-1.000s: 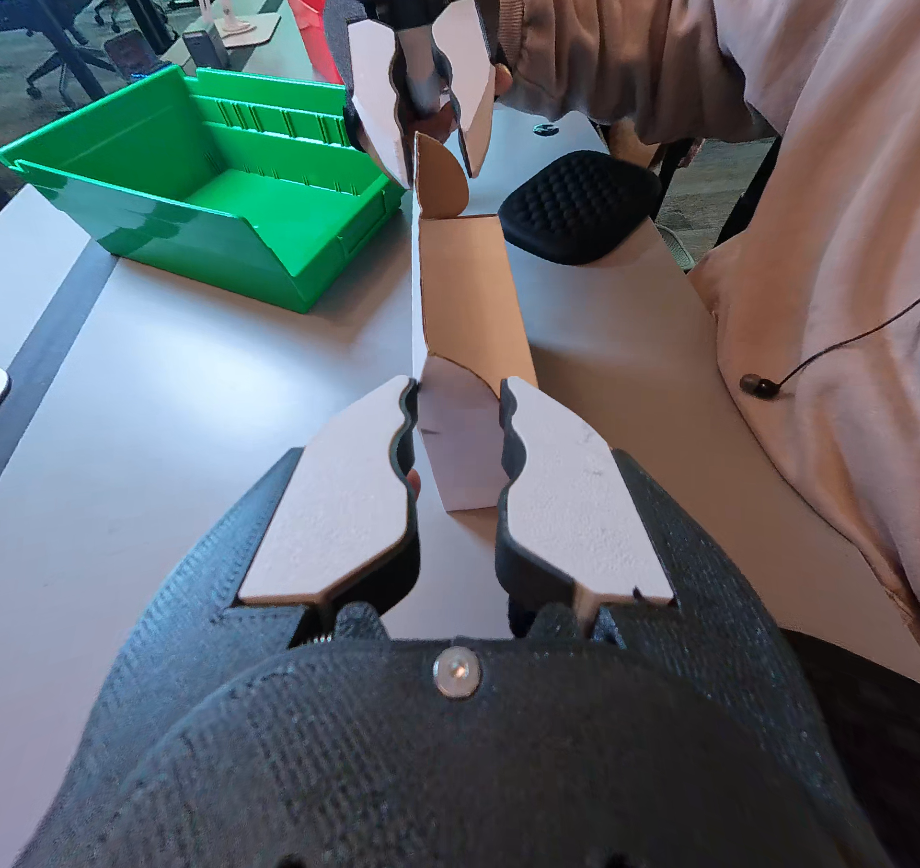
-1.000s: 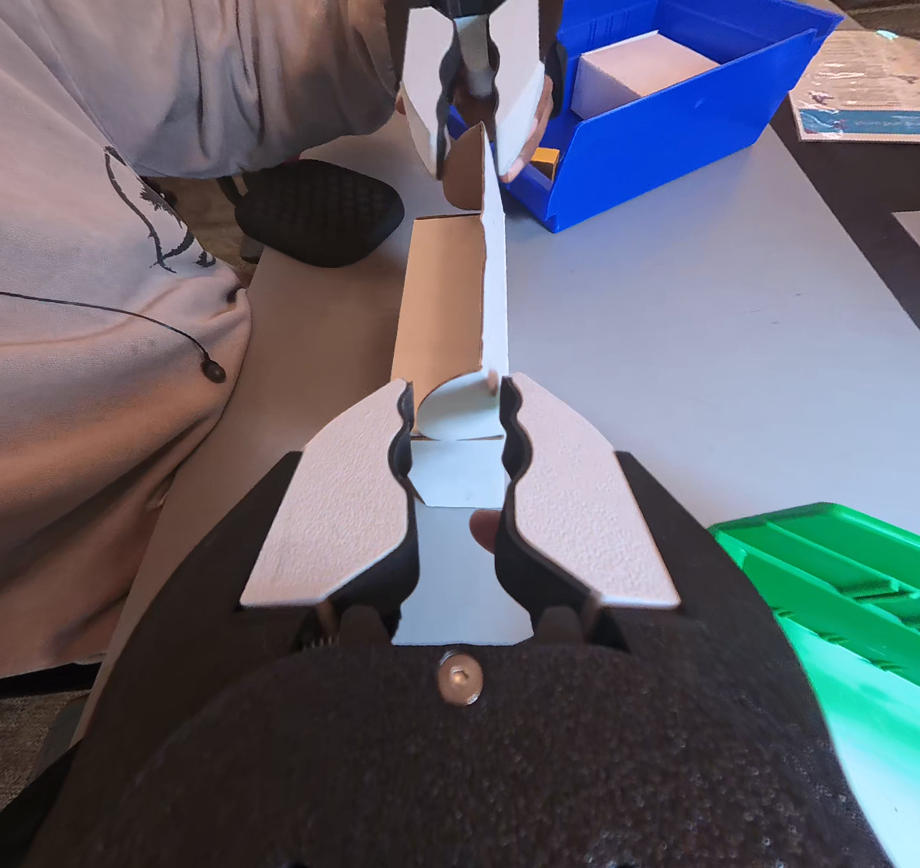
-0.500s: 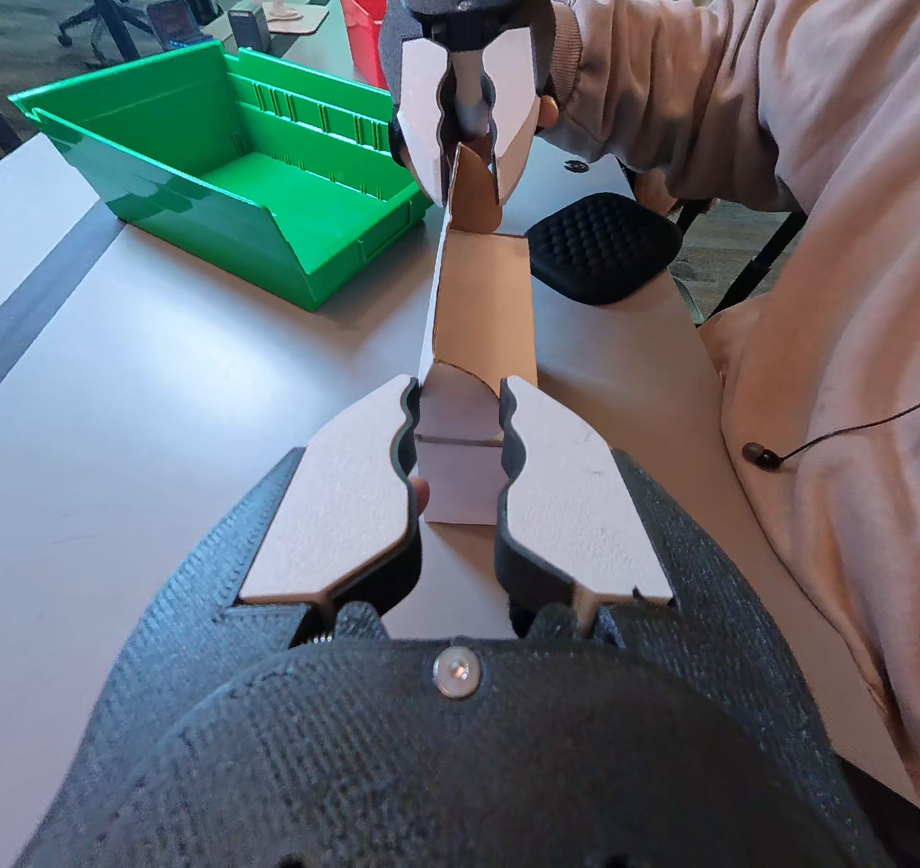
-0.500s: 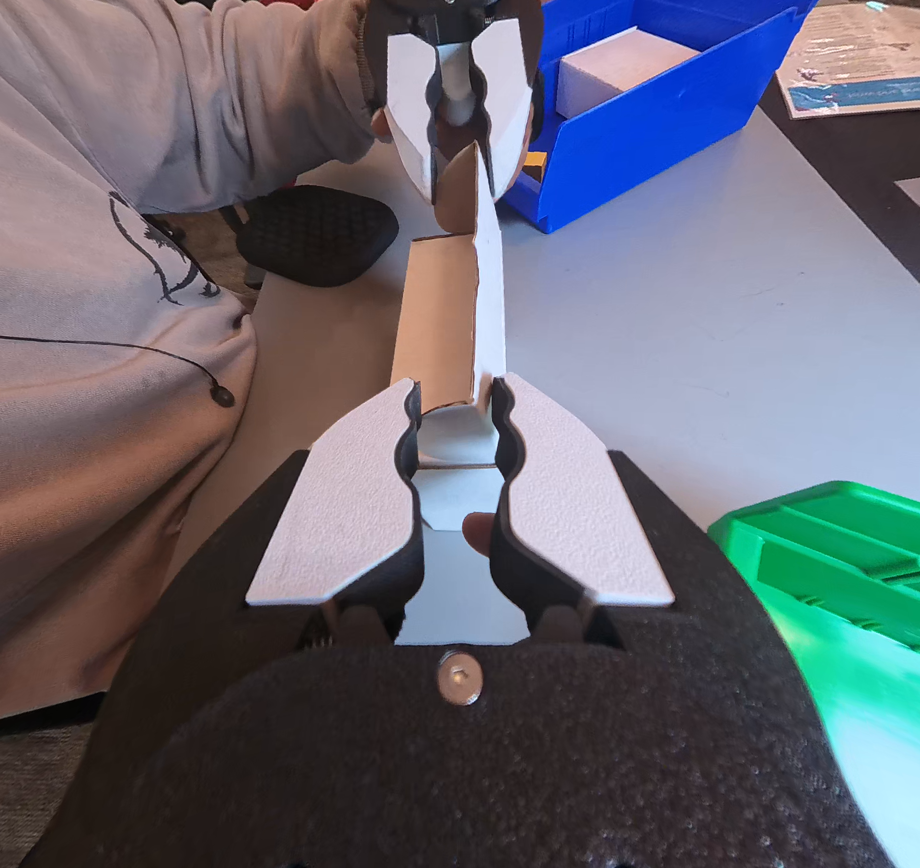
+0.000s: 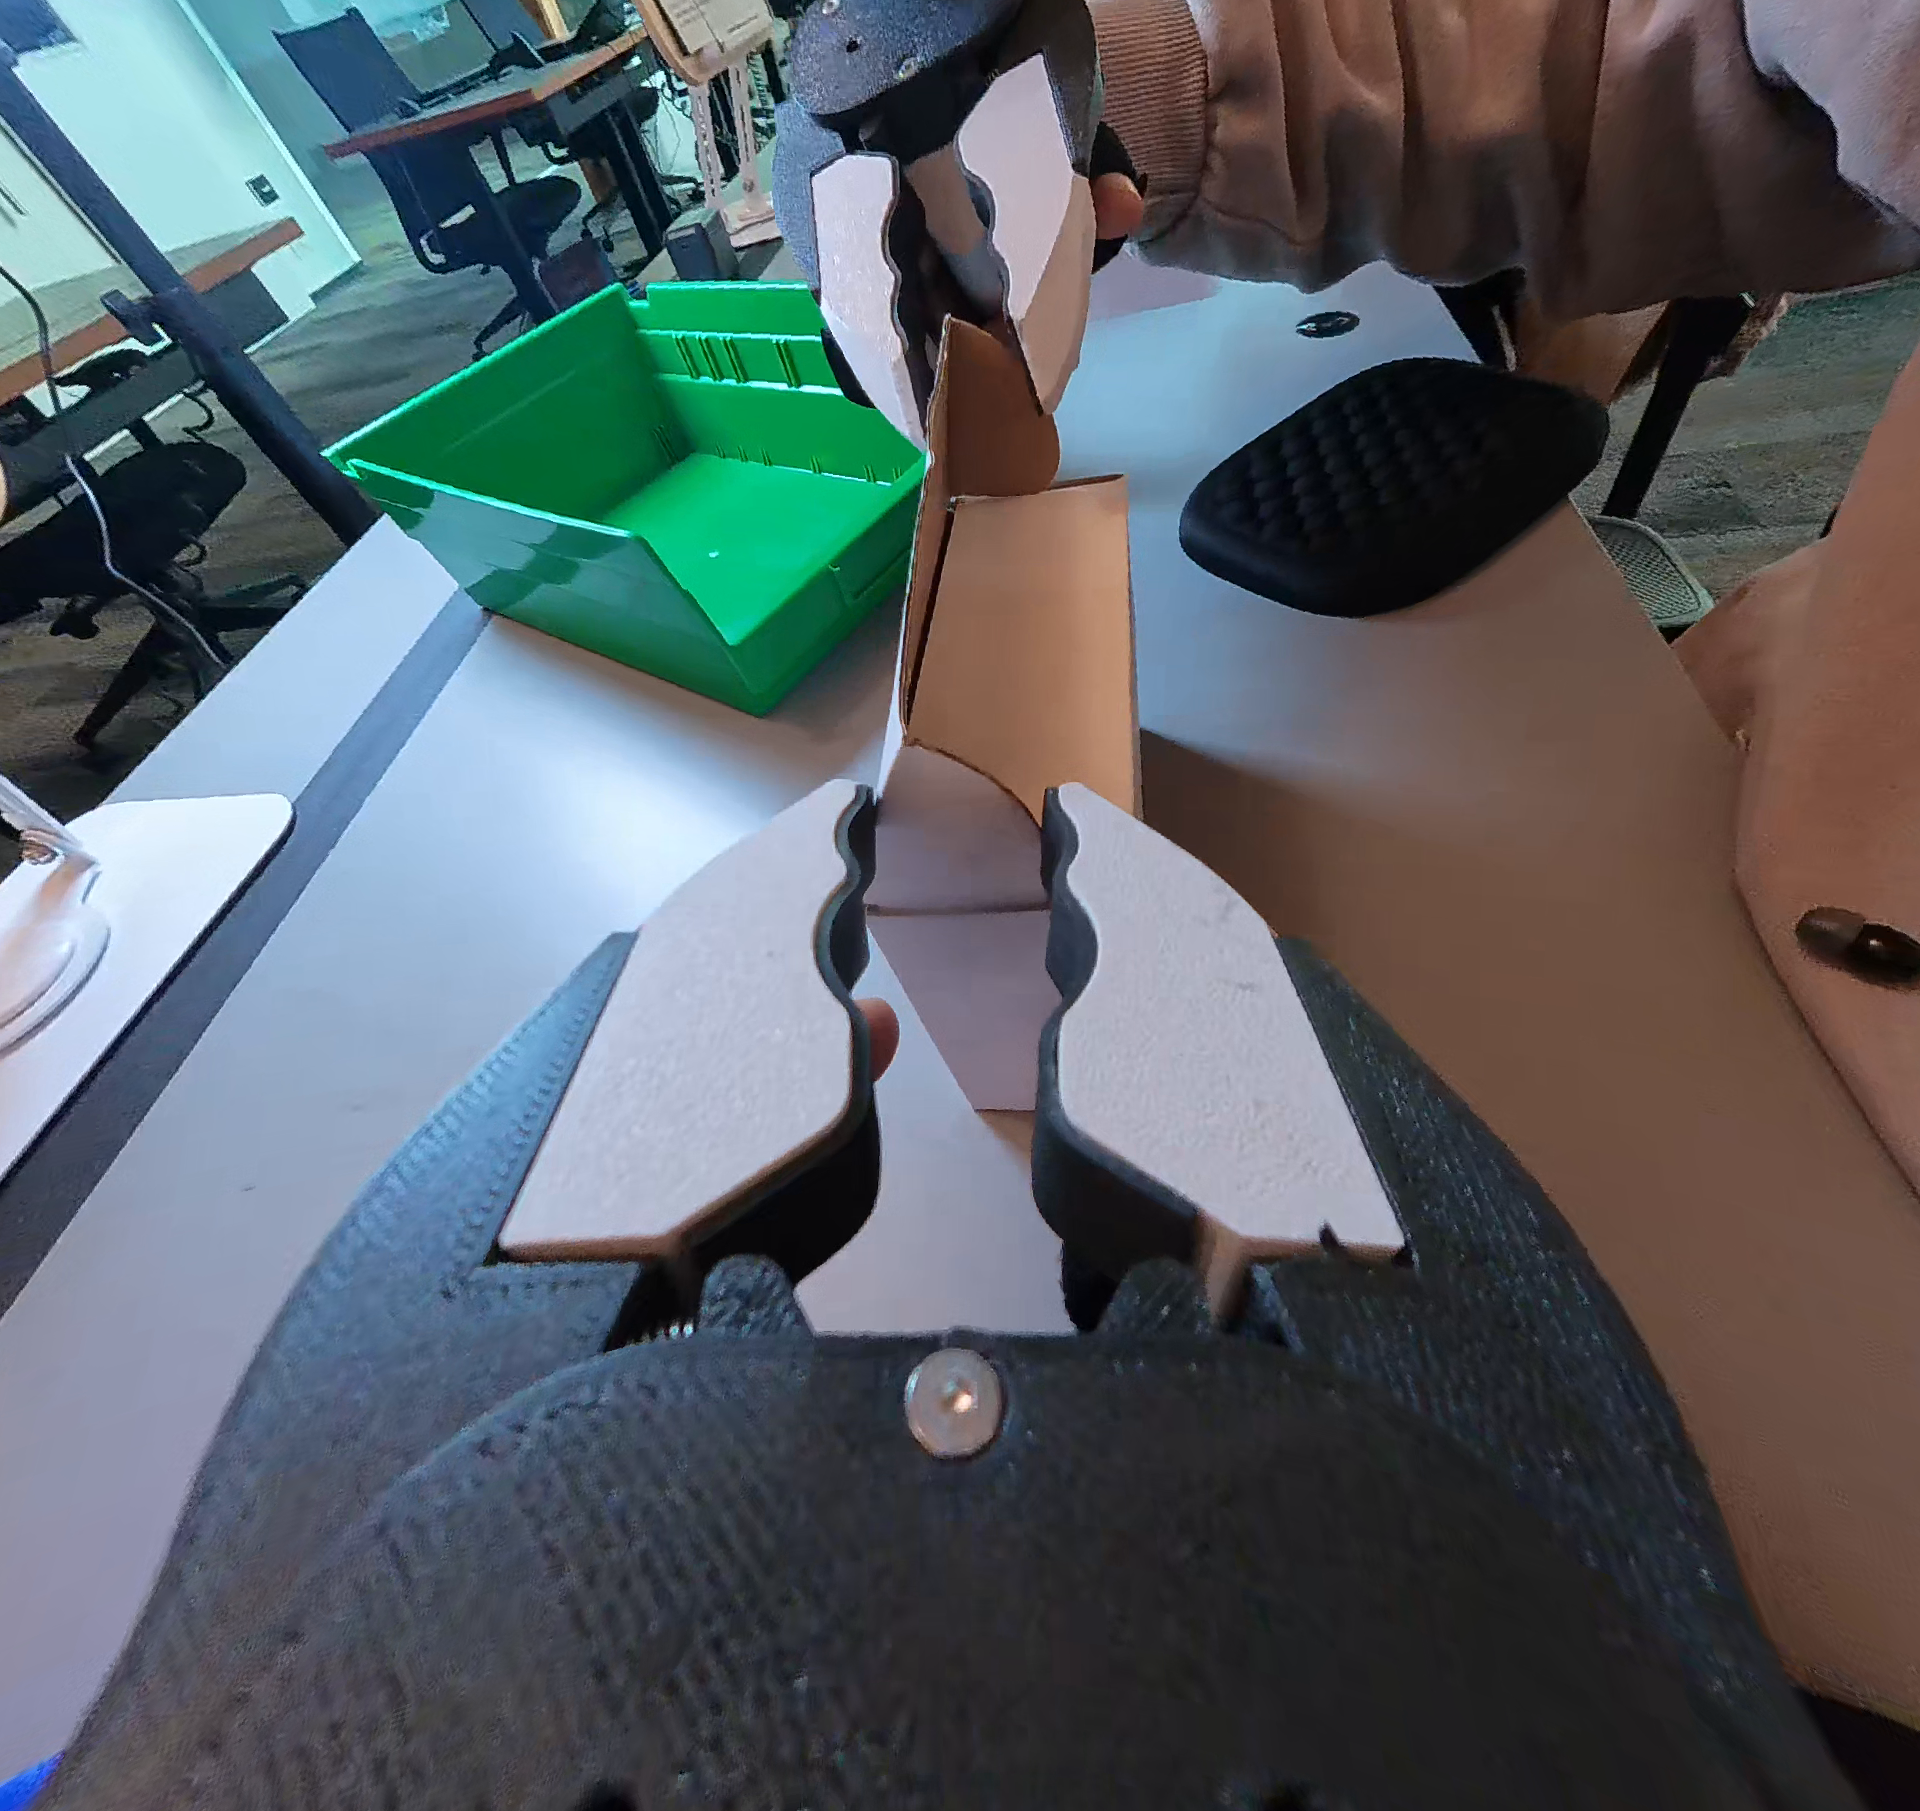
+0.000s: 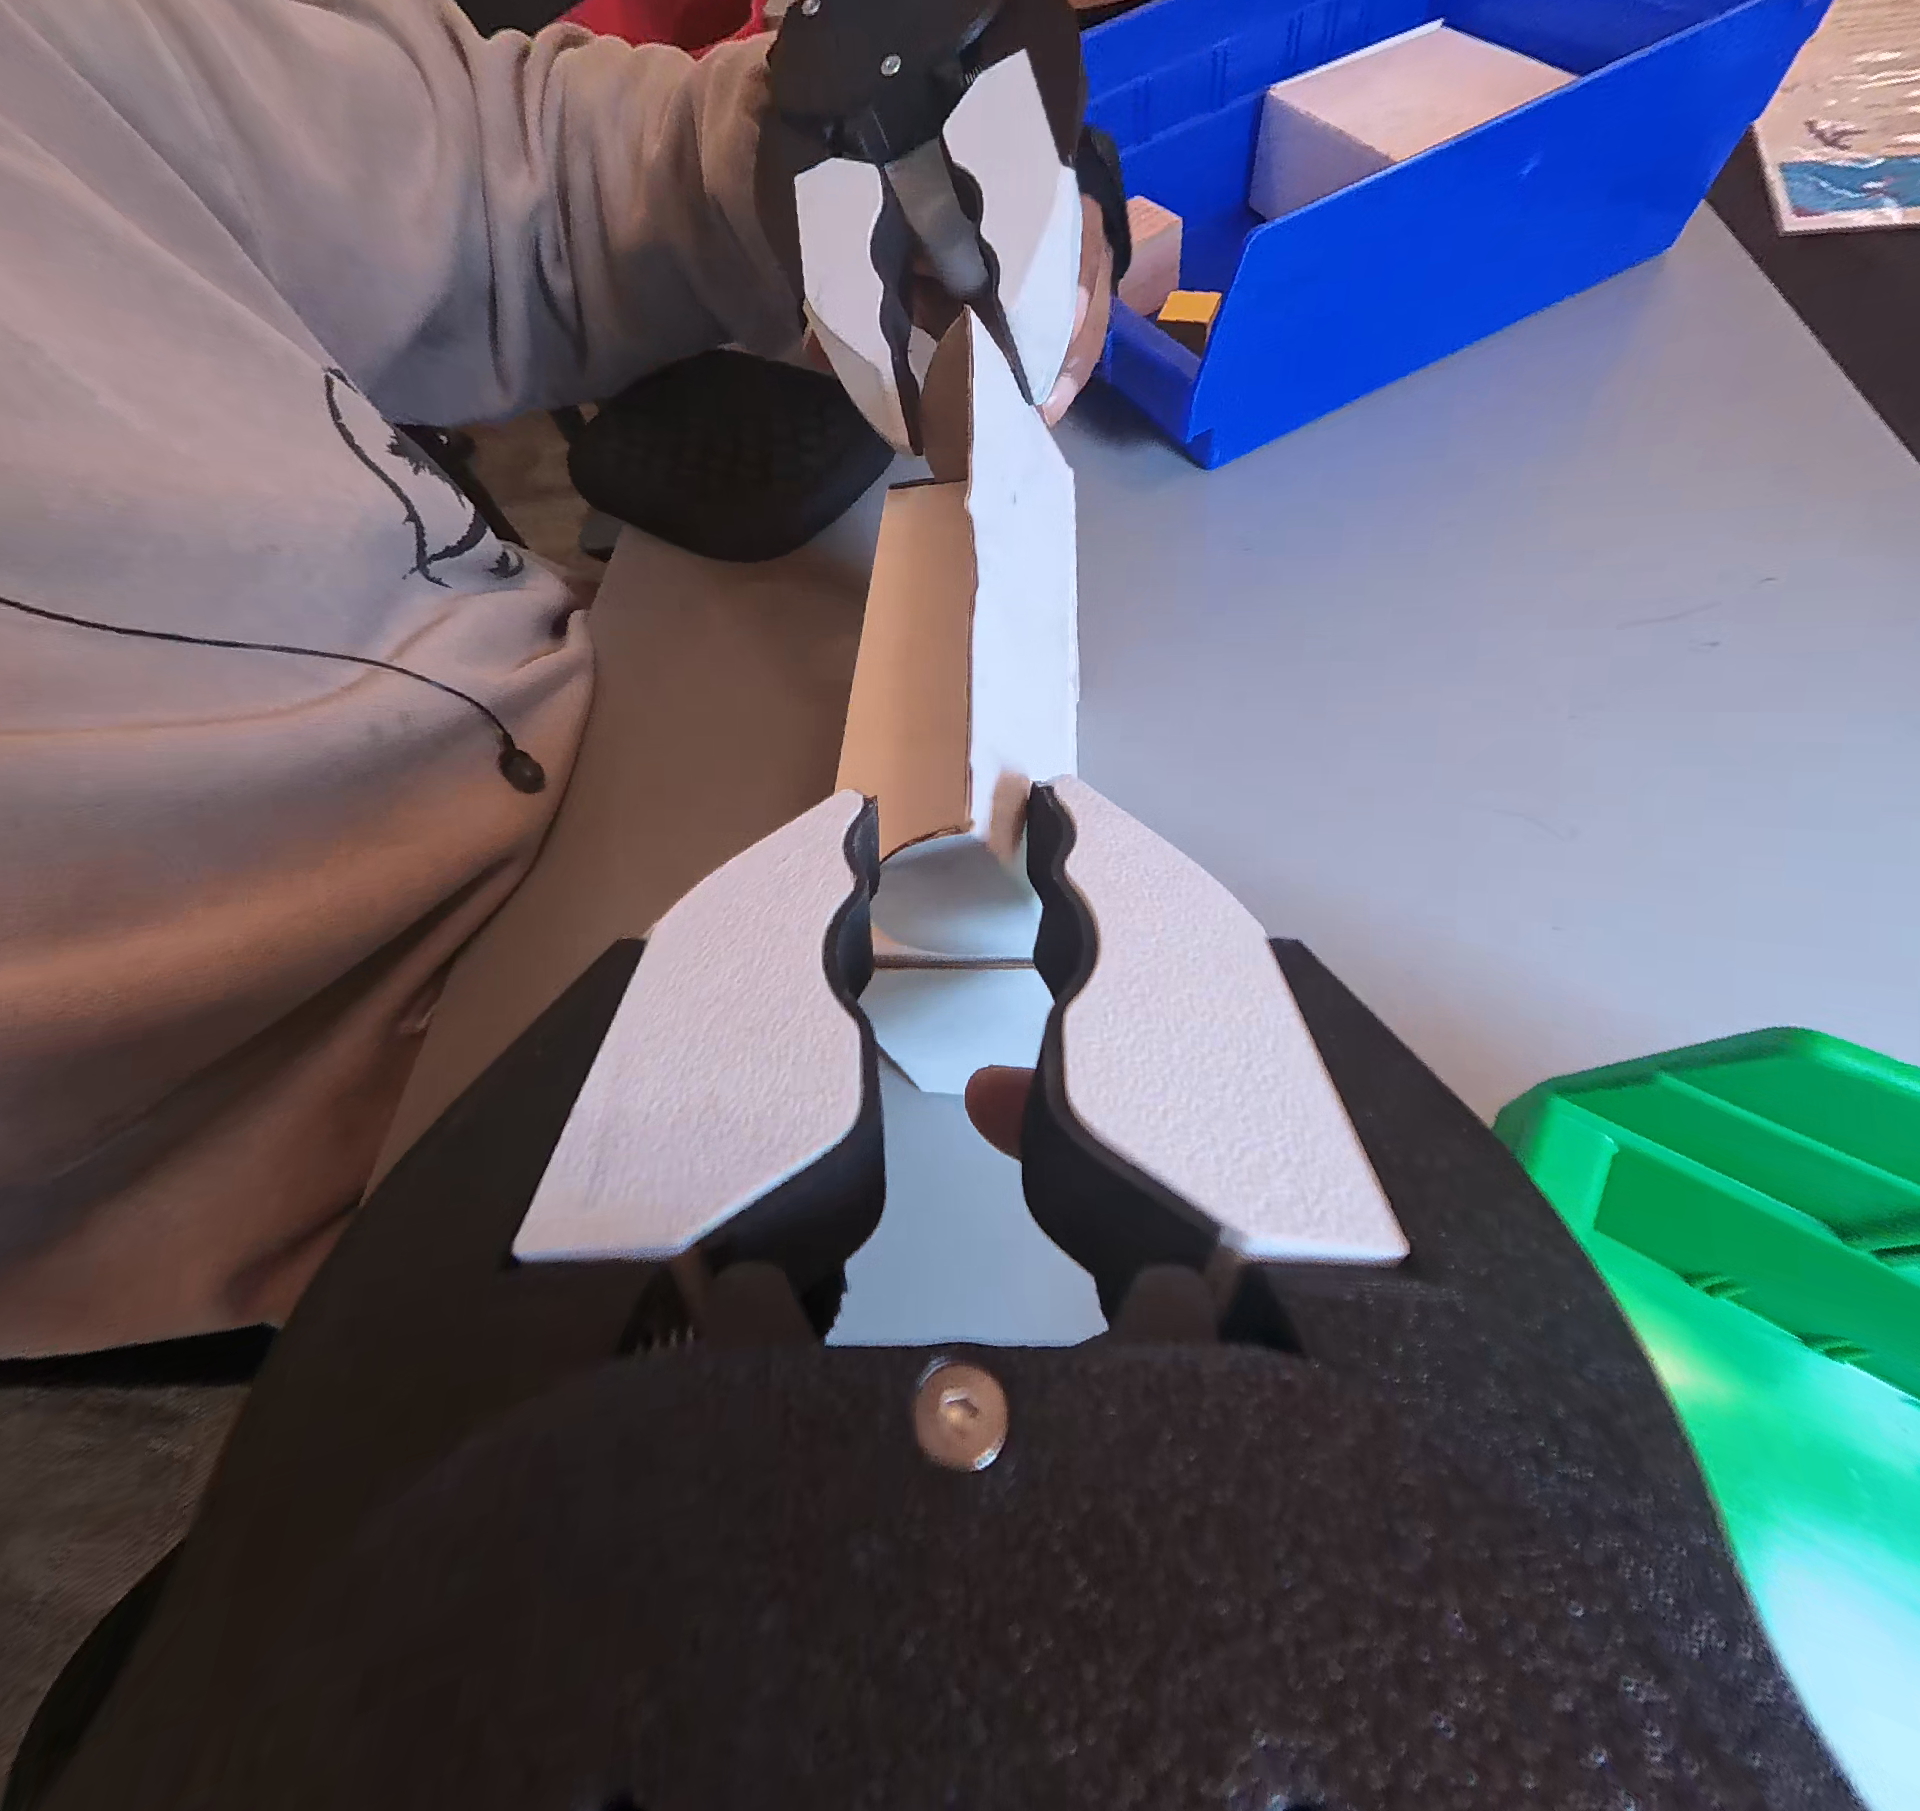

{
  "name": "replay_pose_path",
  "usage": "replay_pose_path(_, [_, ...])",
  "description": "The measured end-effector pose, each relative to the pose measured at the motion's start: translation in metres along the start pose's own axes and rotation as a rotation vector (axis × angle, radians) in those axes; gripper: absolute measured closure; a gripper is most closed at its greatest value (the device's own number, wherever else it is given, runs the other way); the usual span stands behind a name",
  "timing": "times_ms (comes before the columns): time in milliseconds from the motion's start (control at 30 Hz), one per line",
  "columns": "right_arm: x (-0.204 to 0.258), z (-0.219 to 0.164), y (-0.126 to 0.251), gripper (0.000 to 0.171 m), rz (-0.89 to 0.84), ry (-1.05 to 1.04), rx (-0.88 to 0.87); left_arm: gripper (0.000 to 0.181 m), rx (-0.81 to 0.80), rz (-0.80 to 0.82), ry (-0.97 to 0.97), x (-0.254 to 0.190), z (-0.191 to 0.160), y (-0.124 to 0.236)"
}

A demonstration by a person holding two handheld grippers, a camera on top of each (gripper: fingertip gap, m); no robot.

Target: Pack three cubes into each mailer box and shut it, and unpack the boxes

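Here the mailer box (image 5: 1023, 649) hangs stretched between the two tools above the grey table (image 5: 499, 826), its brown inside turned toward the person and its white outside (image 6: 1023, 639) toward the far side. The left gripper (image 5: 951, 811) has its fingers closed in on the rounded end flap nearest its camera, pinching that end of the box; the right gripper (image 6: 951, 816) likewise clamps the opposite rounded flap between its white pads (image 6: 748, 1013). Each tool also appears at the far end of the other's view, tilted down onto the box's upright tab. A fingertip shows in the gap behind each pair of fingers. To one side of the box sits a green bin (image 5: 644, 504), open and tipped toward the left wrist camera, close beside the box's far end; its corner also shows at the lower right edge of the right wrist view. On the other side stands a blue bin (image 6: 1455, 172) holding a white closed box (image 6: 1392, 120), with a small orange cube (image 6: 1188, 312) and a pale wooden block (image 6: 1148, 249) at its near corner, partly hidden by the left gripper. A black padded chair armrest (image 5: 1392, 494) juts in beside the table edge, and the person's beige sleeve (image 5: 1507, 78) crosses above it. A white flat stand base (image 5: 135, 888) lies at the table's left edge.
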State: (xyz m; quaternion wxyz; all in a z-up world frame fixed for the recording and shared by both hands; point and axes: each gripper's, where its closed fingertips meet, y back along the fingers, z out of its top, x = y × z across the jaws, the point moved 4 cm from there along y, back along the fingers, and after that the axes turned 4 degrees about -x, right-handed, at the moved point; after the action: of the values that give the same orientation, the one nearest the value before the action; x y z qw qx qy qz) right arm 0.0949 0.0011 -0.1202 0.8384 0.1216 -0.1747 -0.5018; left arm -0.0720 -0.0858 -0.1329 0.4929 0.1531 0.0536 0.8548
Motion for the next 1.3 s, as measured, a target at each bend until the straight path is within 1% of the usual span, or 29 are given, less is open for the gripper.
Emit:
replay_pose_path(233, [0.002,0.0,0.001,0.144,0.024,0.042,0.043,0.151,-0.007,0.037,-0.021,-0.004,-0.001,-0.001])
replay_pose_path(367, [0.004,-0.001,0.003,0.145,0.051,0.043,0.103,0.151,-0.005,0.001,0.056,-0.002,0.0,-0.002])
replay_pose_path(533, [0.003,-0.004,0.002,0.145,0.031,0.065,0.132,0.151,0.041,0.057,-0.046,-0.002,-0.004,-0.005])
replay_pose_path(633, [0.01,-0.008,0.0,0.145,-0.022,0.138,0.121,0.15,0.017,0.03,-0.077,-0.013,-0.006,-0.004])
replay_pose_path(767, [0.022,-0.022,-0.007,0.135,-0.173,0.348,0.124,0.149,-0.023,-0.016,-0.182,-0.028,-0.007,0.0])
replay_pose_path(800, [0.026,-0.022,-0.007,0.134,-0.195,0.373,0.125,0.143,-0.003,-0.046,-0.212,-0.033,-0.007,0.001])
replay_pose_path(833, [0.029,-0.022,-0.006,0.13,-0.218,0.387,0.137,0.128,0.046,-0.057,-0.242,-0.035,-0.009,0.0])
replay_pose_path(867, [0.033,-0.024,-0.005,0.116,-0.23,0.405,0.172,0.116,0.118,-0.043,-0.263,-0.034,-0.013,-0.001])
replay_pose_path(900, [0.035,-0.025,-0.003,0.114,-0.244,0.414,0.197,0.116,0.142,-0.046,-0.268,-0.034,-0.012,0.0])
replay_pose_path(1000, [0.046,-0.022,-0.001,0.115,-0.273,0.433,0.202,0.123,0.151,-0.022,-0.269,-0.035,-0.007,0.001])
replay_pose_path(1067, [0.048,-0.024,-0.006,0.114,-0.336,0.519,0.231,0.122,0.192,0.032,-0.367,-0.036,-0.01,-0.003])
replay_pose_path(1133, [0.05,-0.027,-0.011,0.115,-0.405,0.619,0.239,0.126,0.192,0.096,-0.44,-0.039,-0.01,-0.008])
replay_pose_path(1200, [0.051,-0.034,-0.015,0.113,-0.48,0.716,0.26,0.126,0.222,0.176,-0.577,-0.041,-0.015,-0.011])
replay_pose_path(1267, [0.053,-0.047,-0.02,0.111,-0.522,0.797,0.319,0.123,0.268,0.227,-0.727,-0.047,-0.027,-0.014])
replay_pose_path(1300, [0.054,-0.054,-0.024,0.109,-0.536,0.827,0.352,0.117,0.293,0.253,-0.814,-0.05,-0.033,-0.016])
